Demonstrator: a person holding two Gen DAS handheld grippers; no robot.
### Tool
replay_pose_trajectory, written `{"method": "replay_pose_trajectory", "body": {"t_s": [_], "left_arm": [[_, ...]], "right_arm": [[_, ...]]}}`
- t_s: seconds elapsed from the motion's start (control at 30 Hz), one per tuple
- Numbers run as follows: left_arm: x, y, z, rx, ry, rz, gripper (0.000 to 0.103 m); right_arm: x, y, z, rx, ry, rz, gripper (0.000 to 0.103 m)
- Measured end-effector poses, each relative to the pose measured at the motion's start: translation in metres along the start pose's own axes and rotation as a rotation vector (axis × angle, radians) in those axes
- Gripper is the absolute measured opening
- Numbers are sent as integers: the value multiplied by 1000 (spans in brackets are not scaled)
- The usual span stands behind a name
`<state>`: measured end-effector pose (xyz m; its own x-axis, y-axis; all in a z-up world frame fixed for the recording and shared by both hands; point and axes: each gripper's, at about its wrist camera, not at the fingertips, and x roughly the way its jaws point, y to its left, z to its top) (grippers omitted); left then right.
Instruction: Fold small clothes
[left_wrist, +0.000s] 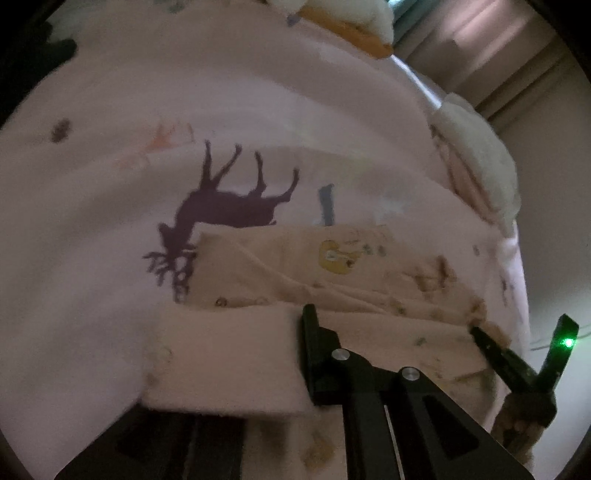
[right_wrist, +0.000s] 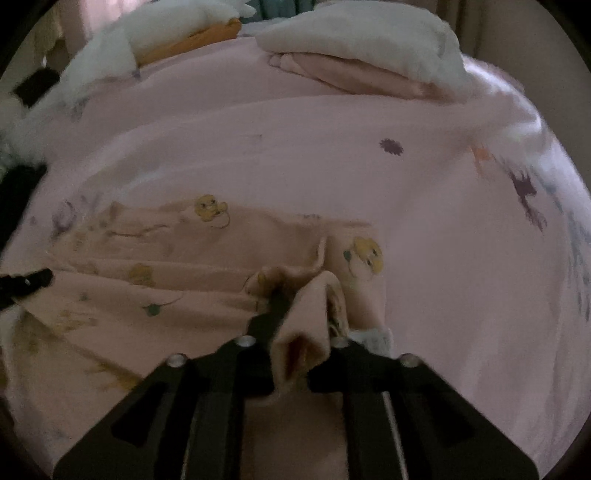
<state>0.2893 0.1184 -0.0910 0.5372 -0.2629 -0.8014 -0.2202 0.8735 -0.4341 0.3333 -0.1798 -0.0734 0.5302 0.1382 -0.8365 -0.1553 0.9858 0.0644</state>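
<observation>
A small peach garment with yellow cartoon prints (left_wrist: 332, 273) lies on a pink bed sheet (left_wrist: 110, 221). In the left wrist view my left gripper (left_wrist: 280, 350) holds a folded edge of the garment (left_wrist: 221, 354); one finger (left_wrist: 314, 343) shows, the other is hidden under the cloth. In the right wrist view my right gripper (right_wrist: 299, 314) is shut on a bunched corner of the same garment (right_wrist: 306, 325), which lies spread to the left (right_wrist: 166, 266). The right gripper also shows in the left wrist view (left_wrist: 491, 343).
A stack of folded cream and pink cloth (right_wrist: 369, 55) lies at the far side of the bed. White and orange bedding (right_wrist: 184, 33) lies at the far left. The sheet carries a dark deer print (left_wrist: 229, 206). The bed's edge (left_wrist: 517, 258) falls away at the right.
</observation>
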Motion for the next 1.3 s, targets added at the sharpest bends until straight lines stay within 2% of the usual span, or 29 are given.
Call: {"method": "replay_pose_trajectory", "body": {"t_s": [0.03,0.07,0.1,0.17,0.23,0.33,0.37,0.43,0.47,0.5,0.57,0.6,0.7,0.8,0.9,1.03,1.1,1.17,1.23,1.3], "left_arm": [[-13,-4,-3,14,-36,32,31],[-30,-7,-3,37,-86,78,49],[-46,-10,-4,65,-133,117,61],[-84,-14,-8,115,-198,178,64],[-109,-11,-15,112,-198,169,64],[-125,-12,-29,95,-183,190,64],[-130,-12,-40,105,-195,206,64],[-129,-18,-54,135,-199,190,52],[-123,-21,-63,151,-184,152,40],[-119,-23,-69,156,-166,136,29],[-100,-31,-79,188,-107,116,17],[-93,-34,-83,209,-92,117,12],[-57,-48,-91,277,-52,147,11],[-20,-53,-82,252,17,137,11],[16,-52,-54,219,57,152,11],[25,-52,0,177,-23,173,11],[36,-43,29,130,-27,298,13],[53,-26,46,74,4,331,13],[57,-15,48,51,-56,282,12],[61,-22,41,137,-123,317,13]], "right_arm": [[-11,-4,0,22,2,21,43],[-24,-9,0,38,-1,45,59],[-39,-13,-1,44,-19,63,60],[-72,-20,-3,50,-77,44,59],[-104,-27,-5,62,-119,18,60],[-131,-30,-14,60,-116,32,60],[-134,-30,-16,58,-109,36,60],[-138,-23,-22,35,-97,60,53],[-138,-18,-25,16,-97,71,40],[-135,-14,-29,-9,-94,75,21],[-128,-2,-36,-52,-70,63,3],[-121,3,-39,-68,-55,51,6],[-91,15,-43,-88,11,45,6],[-55,24,-40,-89,64,47,6],[-13,30,-23,-92,106,20,4],[28,20,24,-19,83,13,2],[47,6,49,71,97,22,1],[67,-9,62,145,107,54,0],[74,-15,64,159,51,78,0],[79,-16,62,159,23,80,0]]}}
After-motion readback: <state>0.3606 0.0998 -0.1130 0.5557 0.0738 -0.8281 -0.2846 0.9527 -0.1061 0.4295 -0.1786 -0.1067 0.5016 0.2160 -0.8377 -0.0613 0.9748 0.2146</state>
